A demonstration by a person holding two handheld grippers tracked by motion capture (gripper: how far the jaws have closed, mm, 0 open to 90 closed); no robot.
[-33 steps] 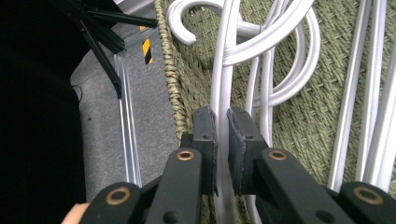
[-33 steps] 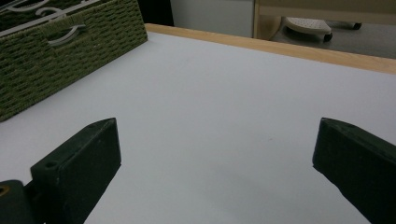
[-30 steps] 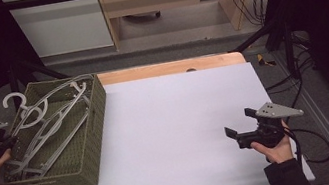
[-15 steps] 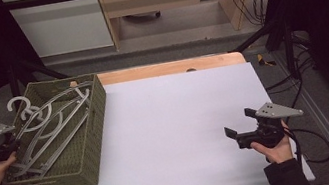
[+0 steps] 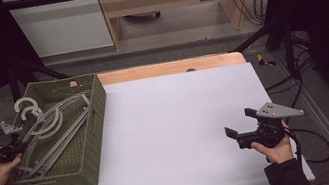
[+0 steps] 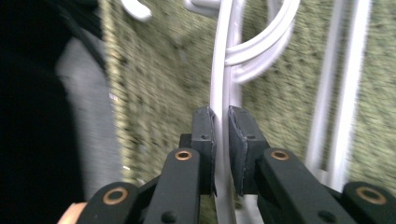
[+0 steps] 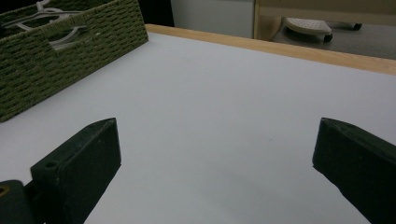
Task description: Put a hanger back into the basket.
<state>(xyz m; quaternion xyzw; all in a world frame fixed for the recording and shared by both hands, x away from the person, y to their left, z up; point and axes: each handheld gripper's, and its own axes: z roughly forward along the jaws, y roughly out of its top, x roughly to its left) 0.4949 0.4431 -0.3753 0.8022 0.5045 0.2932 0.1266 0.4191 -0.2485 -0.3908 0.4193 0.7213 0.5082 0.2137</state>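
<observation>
Grey hanger (image 6: pixel 223 93) clamped in left claw (image 6: pixel 222 135), seemingly over green woven basket (image 5: pixel 92 150), right claw (image 7: pixel 215 158) spread apart above white table (image 5: pixel 179 130)

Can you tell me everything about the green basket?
The green basket is a woven, olive-green rectangular bin that looks like wicker, with a cut-out handle slot in its far wall. It sits upright on the left end of the white table, partly over the table's left edge. Inside lie several pale grey plastic hangers, their hooks poking up over the rim at the far left corner. The left gripper reaches in over the near-left rim and pinches one hanger's bar.
</observation>
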